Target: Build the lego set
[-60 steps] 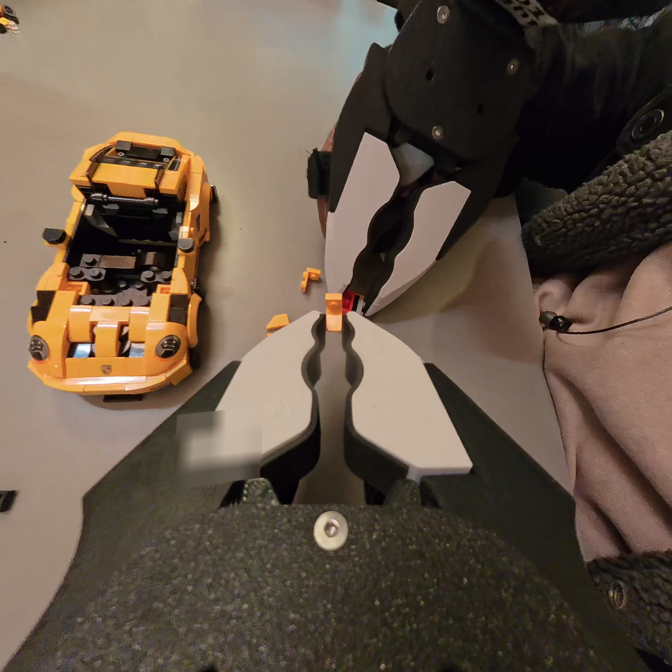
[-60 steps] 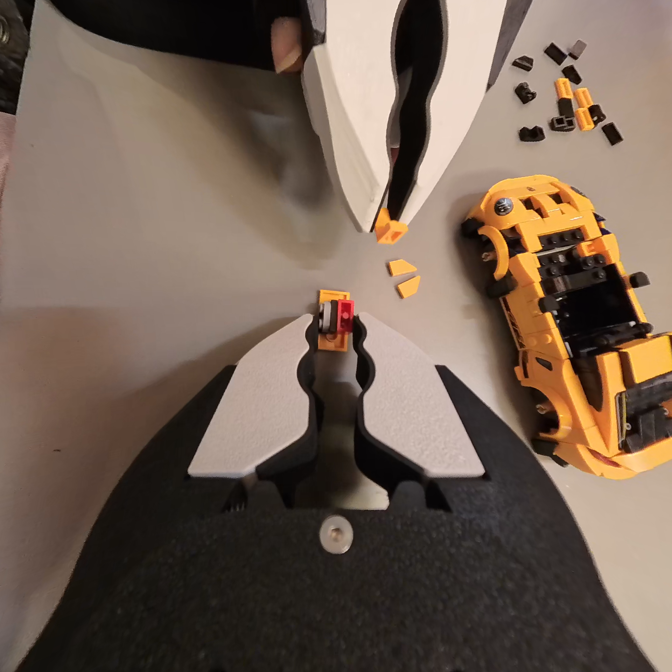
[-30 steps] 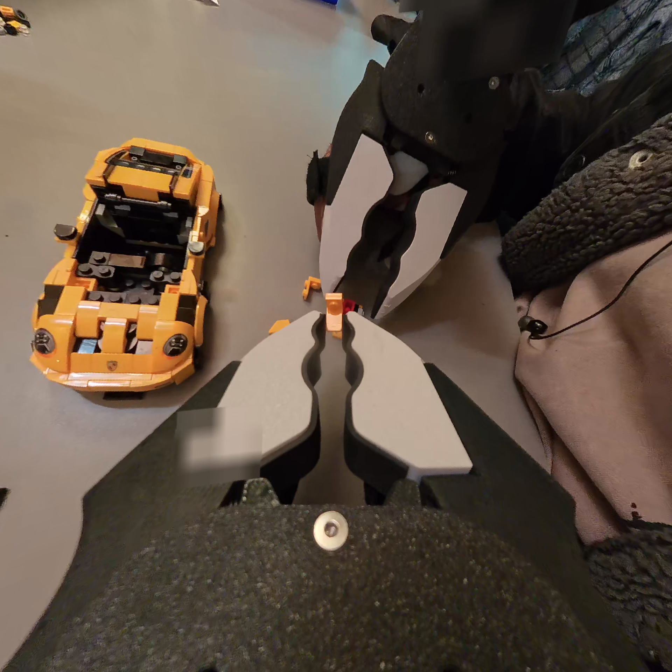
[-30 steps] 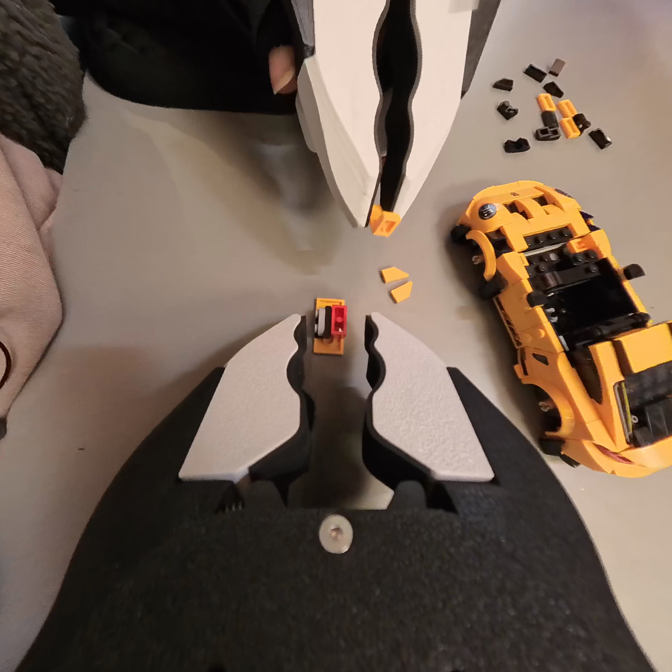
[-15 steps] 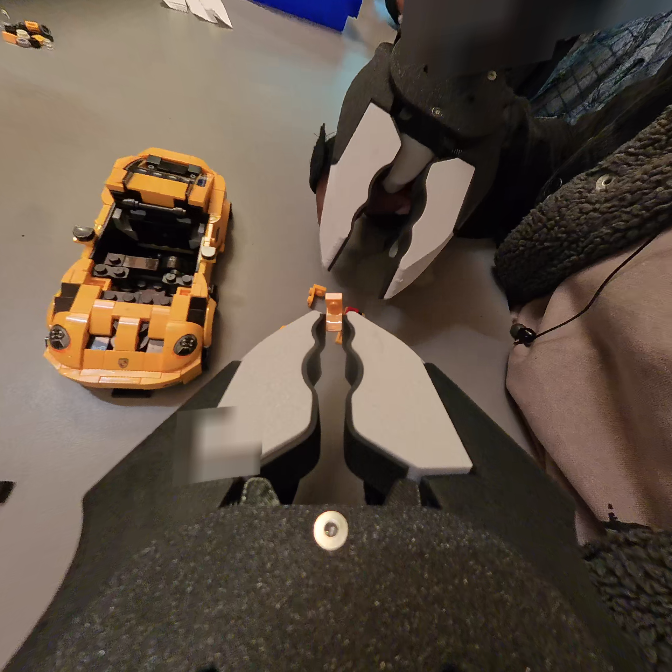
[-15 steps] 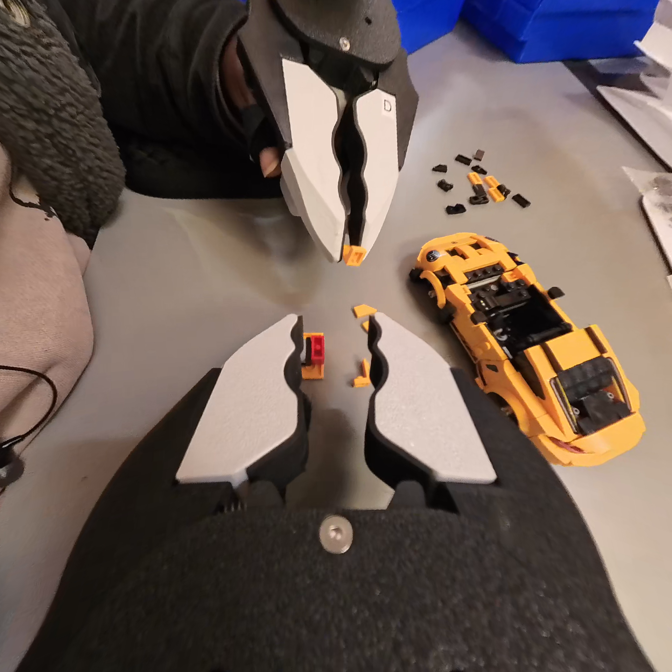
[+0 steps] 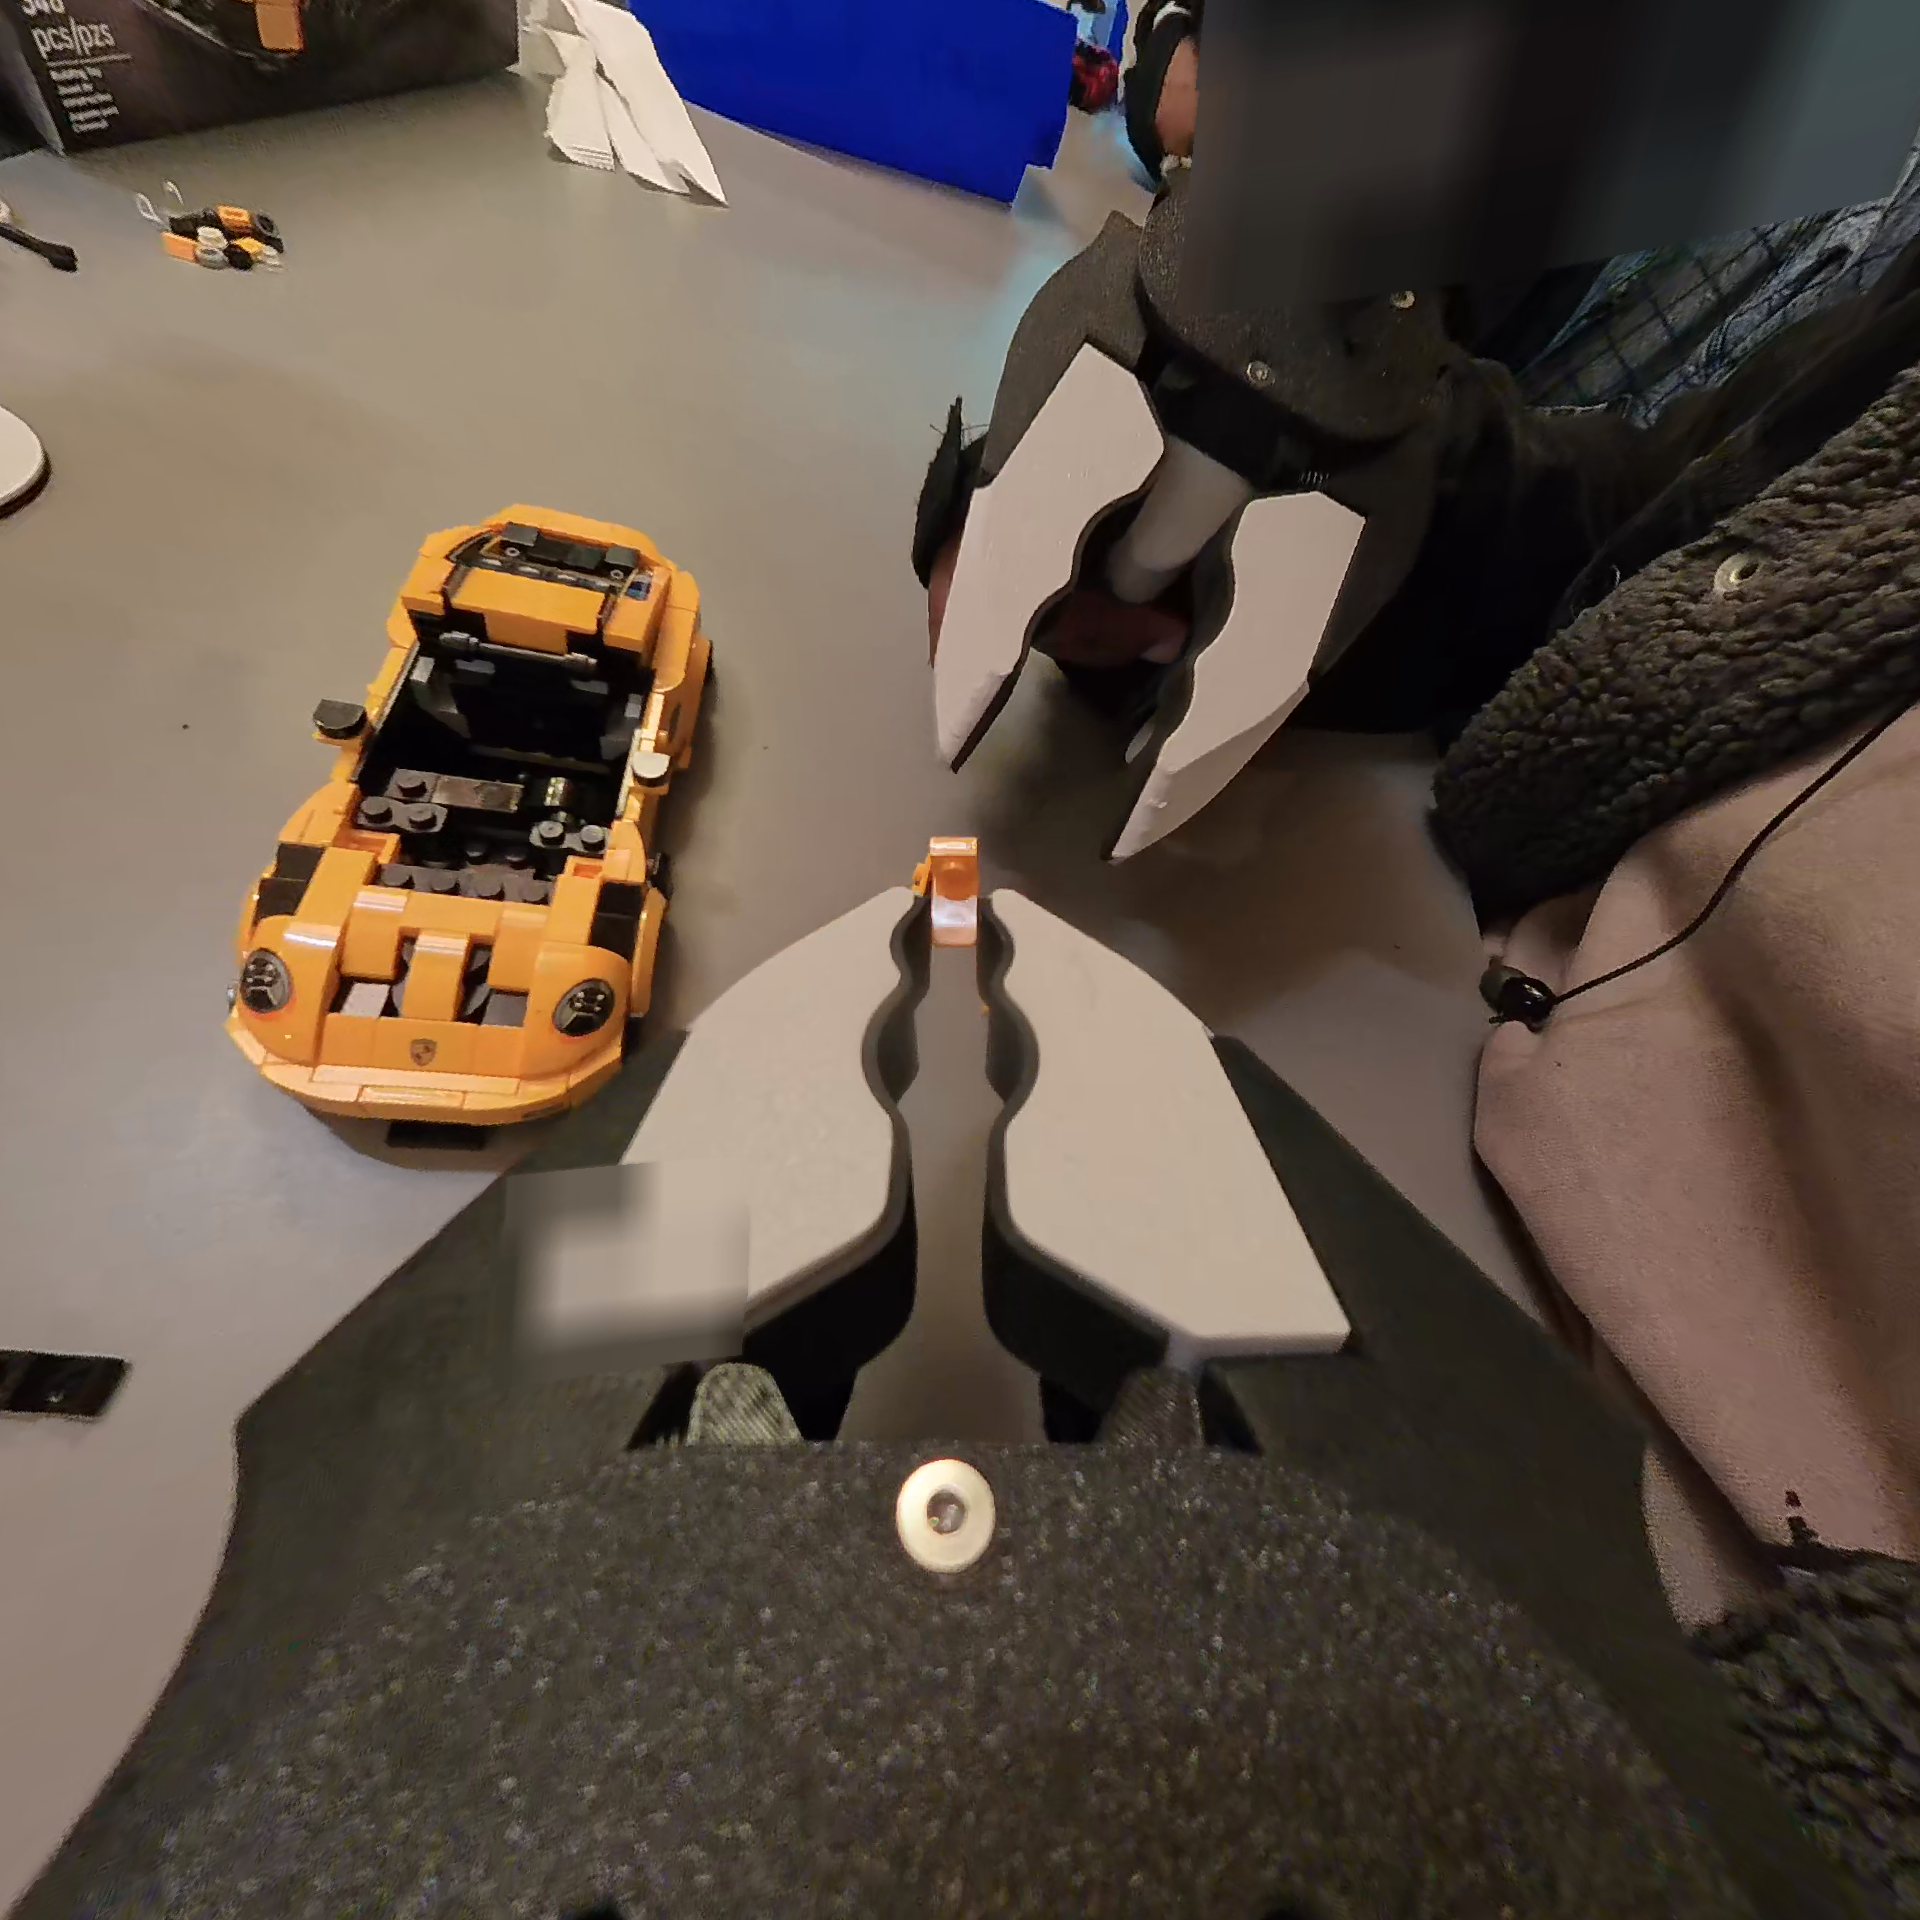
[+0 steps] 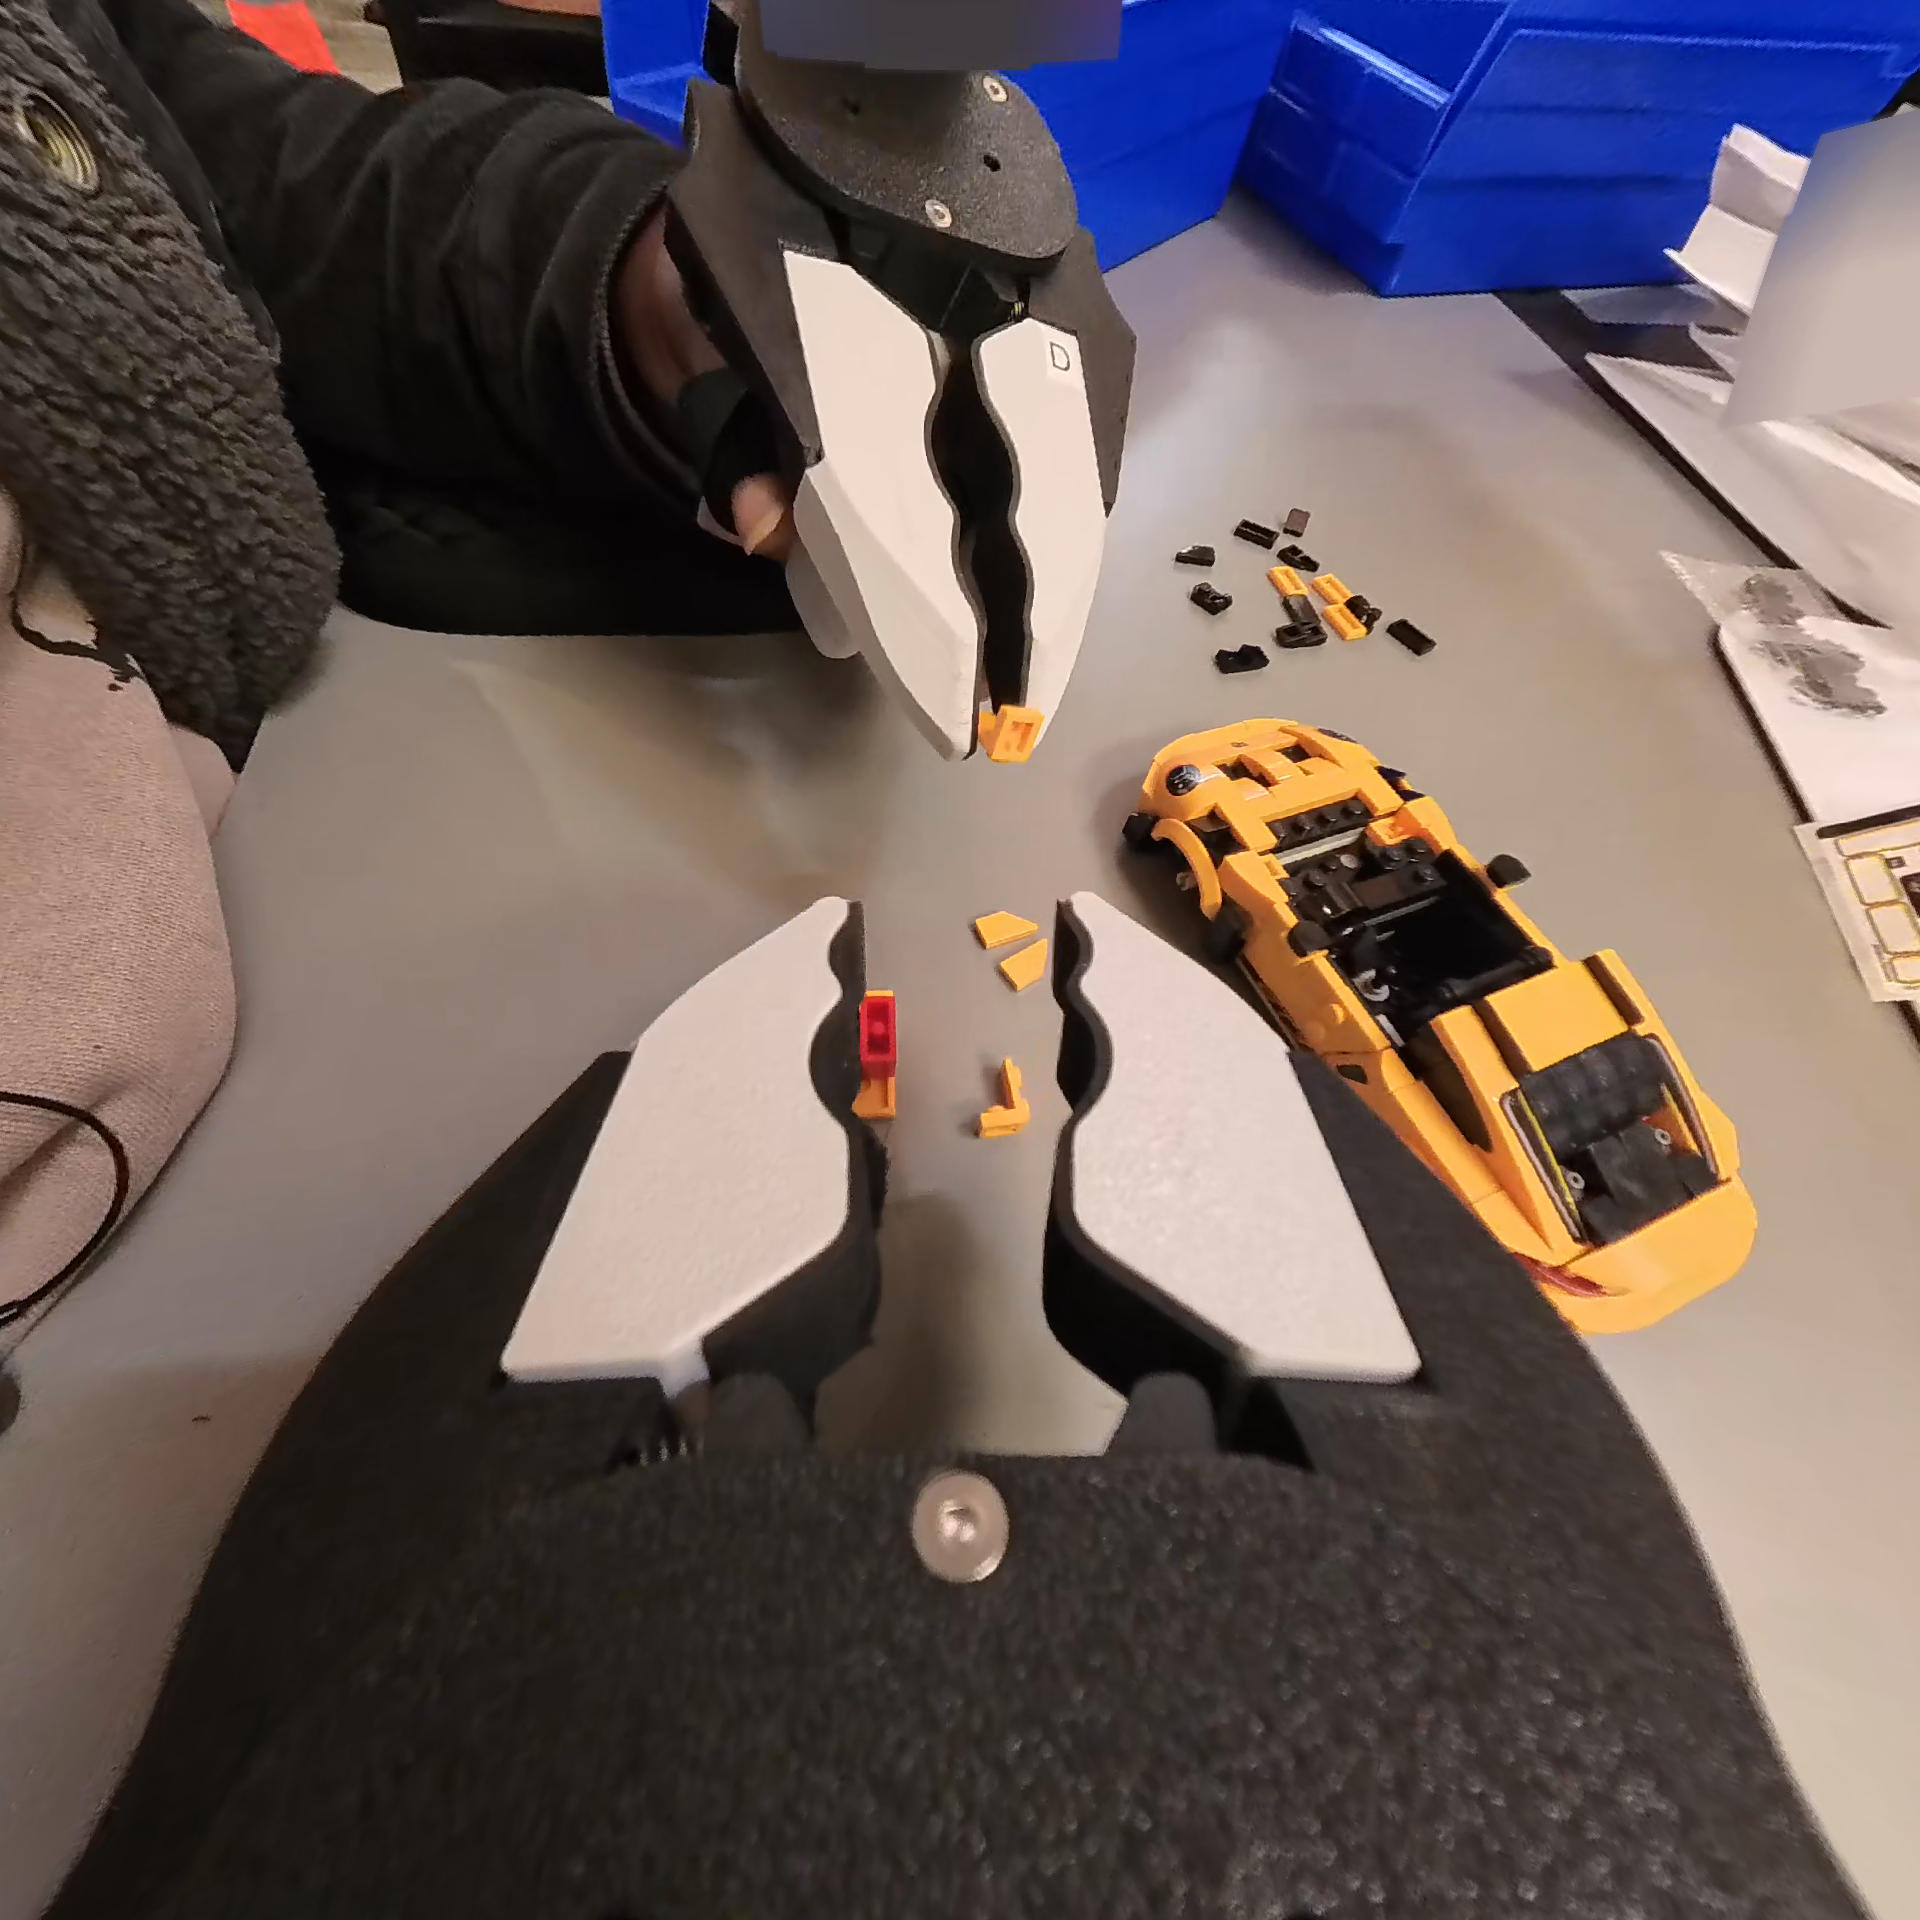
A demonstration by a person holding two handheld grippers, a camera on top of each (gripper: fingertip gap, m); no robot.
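The left claw (image 7: 954,906) pinches a small orange brick (image 7: 953,894) at its fingertips and holds it above the grey surface (image 7: 727,343); the right wrist view shows the same brick (image 8: 1010,734) clear of the surface, in front of the right claw. The right claw (image 8: 956,914) is spread wide with nothing between its fingers, lifted over a scatter of loose pieces. Just inside its left finger lies a small sub-assembly, a red brick on an orange plate (image 8: 878,1049); part of it is hidden by the finger, so its exact shape is hard to tell. Nearer the right finger lie two orange wedge tiles (image 8: 1013,945) and a small orange bracket (image 8: 1005,1101), apart from each other. The half-built orange car (image 8: 1434,1018) stands on the surface to the right of these pieces, its black interior open at the top; in the left wrist view the car (image 7: 468,821) sits left of the claw, nose toward the camera. Beyond the car lies a cluster of small black and orange parts (image 8: 1304,597). Blue bins (image 8: 1538,135) stand at the far edge.
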